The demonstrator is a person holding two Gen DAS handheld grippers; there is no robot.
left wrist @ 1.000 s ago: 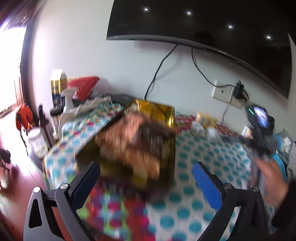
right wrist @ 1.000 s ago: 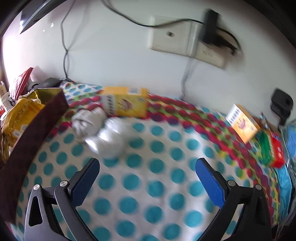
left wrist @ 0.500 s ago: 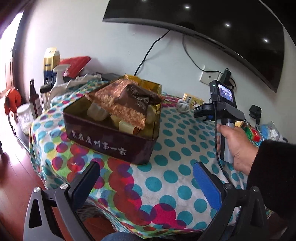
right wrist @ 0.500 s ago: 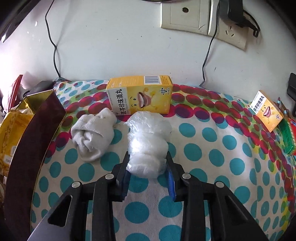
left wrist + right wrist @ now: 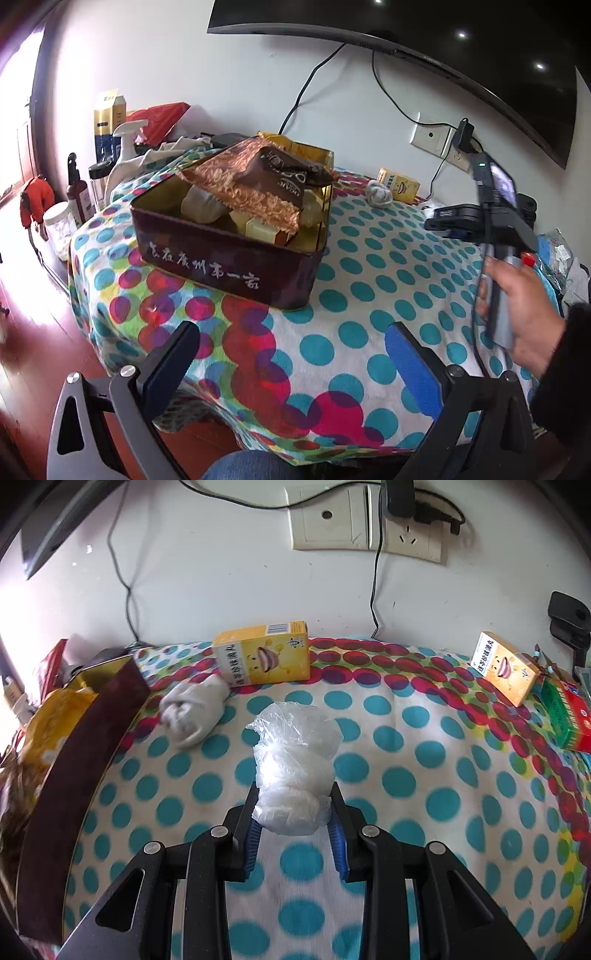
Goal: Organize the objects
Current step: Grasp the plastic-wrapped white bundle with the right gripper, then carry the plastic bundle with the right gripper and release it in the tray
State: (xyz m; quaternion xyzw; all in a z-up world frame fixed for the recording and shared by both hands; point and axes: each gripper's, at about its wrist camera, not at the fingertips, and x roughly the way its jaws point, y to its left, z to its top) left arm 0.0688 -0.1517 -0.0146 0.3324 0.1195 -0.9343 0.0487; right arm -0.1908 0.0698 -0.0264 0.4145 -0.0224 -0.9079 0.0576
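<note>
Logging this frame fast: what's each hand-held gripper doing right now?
Left hand-held gripper: open, holding nothing, above the polka-dot cloth.
Right hand-held gripper: closed on the clear plastic bag.

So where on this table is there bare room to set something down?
Bare cloth lies right of the plastic bag held by the right gripper, up to the yellow box and red-green box. Also the front corner before the tin. Crowded: the tin itself, and the sock and wall-side box.
</note>
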